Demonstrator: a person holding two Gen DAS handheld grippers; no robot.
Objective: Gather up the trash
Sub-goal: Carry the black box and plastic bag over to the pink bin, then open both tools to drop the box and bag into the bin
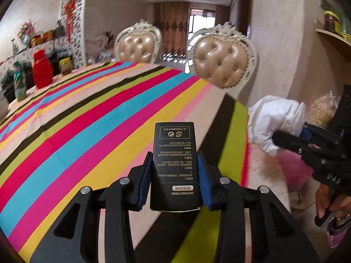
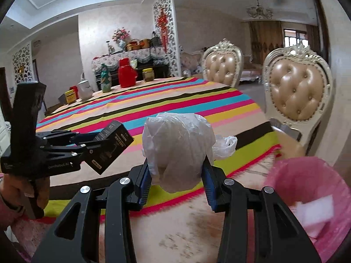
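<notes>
Trash fills both grippers: the left gripper (image 1: 175, 175) has its blue pads pinching a black box (image 1: 174, 164) printed with white instructions, and the right gripper (image 2: 177, 173) has its jaws pressed against a crumpled white plastic bag (image 2: 177, 144) bundled around something brownish. Both loads hang in the air above the near edge of the striped tablecloth (image 2: 153, 100), the box toward its left side and the bag toward its right. Just beyond that near edge, lower down and to the right, sits a bin lined with a pink bag (image 2: 311, 186), with a pale scrap of paper (image 2: 316, 214) lying inside it. A person's hand (image 2: 13, 197) grips the handle of the left tool, and another hand (image 1: 329, 199) shows under the right one. At the far side of the tablecloth stand a red flask (image 2: 127, 72), a green patterned bottle (image 2: 106, 81) and a jar (image 2: 147, 74), close together. Two cream chairs with tufted tan backs (image 2: 298, 89) are drawn up along the cloth's right edge, the nearer one just behind the bin.
</notes>
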